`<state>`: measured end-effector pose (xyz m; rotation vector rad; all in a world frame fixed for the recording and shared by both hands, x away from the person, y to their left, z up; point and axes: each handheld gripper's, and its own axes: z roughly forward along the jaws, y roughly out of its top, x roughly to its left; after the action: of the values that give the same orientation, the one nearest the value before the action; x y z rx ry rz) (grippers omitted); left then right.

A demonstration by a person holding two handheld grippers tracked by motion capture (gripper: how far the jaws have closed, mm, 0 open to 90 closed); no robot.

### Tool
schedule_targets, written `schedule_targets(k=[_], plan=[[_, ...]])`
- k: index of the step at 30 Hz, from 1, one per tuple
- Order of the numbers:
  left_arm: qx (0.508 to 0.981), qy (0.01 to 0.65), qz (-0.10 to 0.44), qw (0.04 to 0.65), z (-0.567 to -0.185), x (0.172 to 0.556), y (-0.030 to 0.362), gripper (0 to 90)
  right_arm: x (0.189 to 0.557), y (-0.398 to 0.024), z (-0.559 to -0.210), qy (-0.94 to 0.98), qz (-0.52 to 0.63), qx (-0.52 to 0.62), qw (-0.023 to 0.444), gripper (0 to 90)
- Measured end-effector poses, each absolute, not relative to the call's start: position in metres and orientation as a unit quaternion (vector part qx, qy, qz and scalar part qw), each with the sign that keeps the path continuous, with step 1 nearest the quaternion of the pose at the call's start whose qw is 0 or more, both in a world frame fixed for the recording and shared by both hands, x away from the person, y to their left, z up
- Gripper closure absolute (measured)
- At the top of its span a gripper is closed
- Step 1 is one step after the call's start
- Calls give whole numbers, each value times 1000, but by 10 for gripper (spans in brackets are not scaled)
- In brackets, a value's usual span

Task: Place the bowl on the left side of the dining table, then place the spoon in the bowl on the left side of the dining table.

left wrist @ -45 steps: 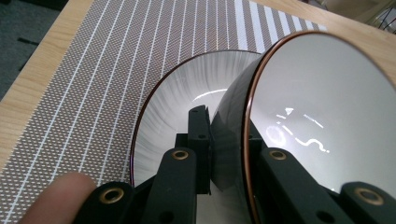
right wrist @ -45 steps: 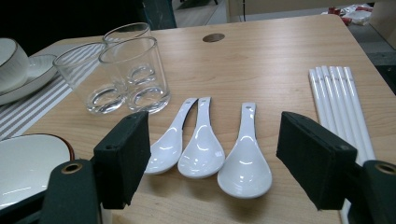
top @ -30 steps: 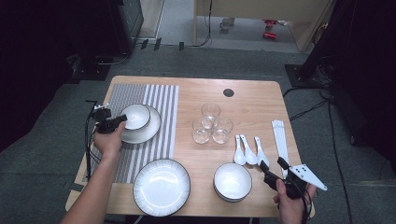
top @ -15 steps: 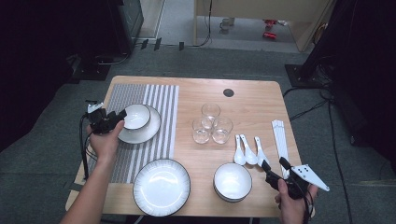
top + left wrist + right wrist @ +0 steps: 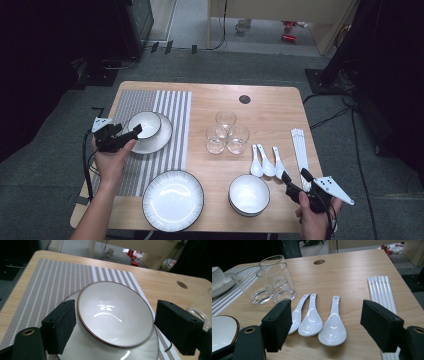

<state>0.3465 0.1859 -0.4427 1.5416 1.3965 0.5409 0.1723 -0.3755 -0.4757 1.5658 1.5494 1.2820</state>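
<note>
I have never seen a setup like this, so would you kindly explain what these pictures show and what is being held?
A person sits at a wooden table with a hand-held two-jaw gripper in each hand. One picture comes from a fixed camera above; the other two come from cameras riding on the grippers, looking along their black jaws.

The left gripper has just been opening: its jaws now stand apart around a white bowl, which sits on a plate on a striped placemat.

The right gripper is open and holds nothing, facing three white spoons.

Also there: three glasses, white chopsticks, a second bowl and a large plate.
</note>
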Motion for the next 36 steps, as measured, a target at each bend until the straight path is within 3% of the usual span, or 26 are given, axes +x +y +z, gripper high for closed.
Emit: schedule_targets(k=[9, 26, 36], plan=[[650, 539, 213, 491, -450, 315, 177, 115, 173, -382, -478, 579, 473, 594, 299, 256], [693, 500, 190, 483, -468, 274, 164, 84, 184, -388, -496, 591, 439, 611, 292, 257], [698, 500, 191, 477, -476, 273, 157, 85, 197, -385, -495, 587, 429, 624, 286, 309]])
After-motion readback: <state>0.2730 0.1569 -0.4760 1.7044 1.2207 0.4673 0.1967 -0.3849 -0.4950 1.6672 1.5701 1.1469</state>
